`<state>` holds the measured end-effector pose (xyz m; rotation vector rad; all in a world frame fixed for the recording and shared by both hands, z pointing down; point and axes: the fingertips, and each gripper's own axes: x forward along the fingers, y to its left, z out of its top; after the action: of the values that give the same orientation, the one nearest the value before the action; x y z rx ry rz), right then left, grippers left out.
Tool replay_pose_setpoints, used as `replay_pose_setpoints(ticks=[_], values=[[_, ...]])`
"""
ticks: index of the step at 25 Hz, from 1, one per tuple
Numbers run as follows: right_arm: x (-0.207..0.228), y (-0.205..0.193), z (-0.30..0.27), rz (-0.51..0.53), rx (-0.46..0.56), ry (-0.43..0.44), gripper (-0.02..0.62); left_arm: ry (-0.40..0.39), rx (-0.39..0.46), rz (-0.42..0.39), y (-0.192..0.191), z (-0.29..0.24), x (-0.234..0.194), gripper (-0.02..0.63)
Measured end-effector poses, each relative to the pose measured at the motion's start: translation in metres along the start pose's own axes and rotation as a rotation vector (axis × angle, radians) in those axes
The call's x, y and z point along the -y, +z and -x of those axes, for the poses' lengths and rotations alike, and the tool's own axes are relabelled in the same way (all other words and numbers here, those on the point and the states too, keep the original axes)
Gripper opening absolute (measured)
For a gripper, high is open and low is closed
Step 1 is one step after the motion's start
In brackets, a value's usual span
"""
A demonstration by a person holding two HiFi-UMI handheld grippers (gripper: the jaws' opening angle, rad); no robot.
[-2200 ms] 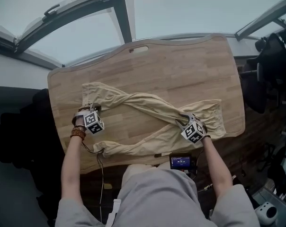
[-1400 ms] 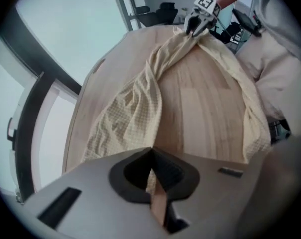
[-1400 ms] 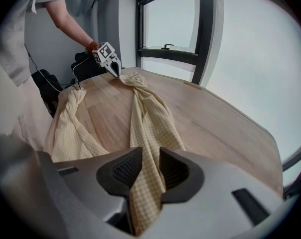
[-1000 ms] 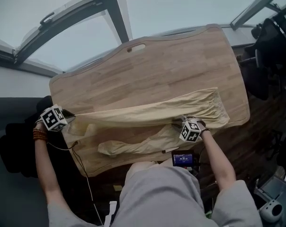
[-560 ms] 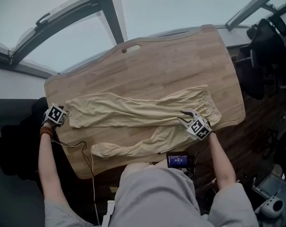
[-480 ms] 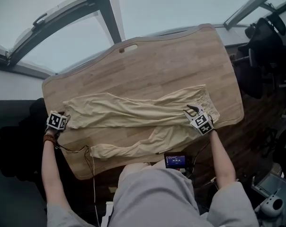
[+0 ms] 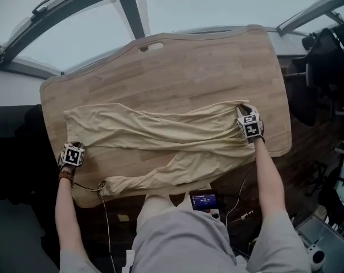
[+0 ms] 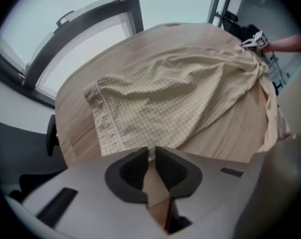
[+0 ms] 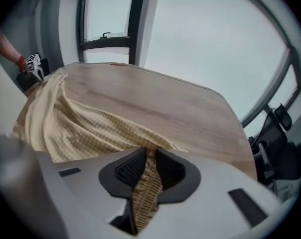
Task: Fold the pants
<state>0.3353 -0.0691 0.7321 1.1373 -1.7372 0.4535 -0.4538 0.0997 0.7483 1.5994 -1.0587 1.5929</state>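
Note:
Beige pants (image 7: 160, 132) lie spread across the wooden table (image 7: 206, 67), waist to the right and both legs to the left. My left gripper (image 7: 73, 152) points down at the near corner of the upper leg's hem. In the left gripper view its jaws (image 8: 151, 156) have just been closing, and only a sliver of hem (image 8: 105, 128) is pinched at the very tips. My right gripper (image 7: 246, 114) is at the waist near the table's right edge. Its jaws (image 9: 149, 156) have just been closing and grip a bunched strip of waistband (image 9: 145, 188).
A black chair (image 7: 326, 67) stands off the table's right side. A small device with a lit screen (image 7: 203, 199) hangs at the near edge beside my lap. A cable (image 7: 101, 185) trails over the near left corner. A handle slot (image 7: 151, 46) marks the far edge.
The upper leg, held stretched above the table a second ago, now lies flat. The left gripper dropped to the hem's near corner. The right gripper carried the waistband toward the far right.

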Motion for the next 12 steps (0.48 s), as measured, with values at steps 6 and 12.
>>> replay_pose_setpoints(ticks=[6, 12], values=[[0.084, 0.029, -0.03, -0.191, 0.04, -0.122, 0.055, 0.114, -0.03, 0.163, -0.015, 0.0, -0.02, 0.017], [0.066, 0.021, 0.03, 0.019, 0.163, 0.02, 0.127, 0.002, 0.193, 0.235, -0.022, 0.074, 0.033, 0.082]])
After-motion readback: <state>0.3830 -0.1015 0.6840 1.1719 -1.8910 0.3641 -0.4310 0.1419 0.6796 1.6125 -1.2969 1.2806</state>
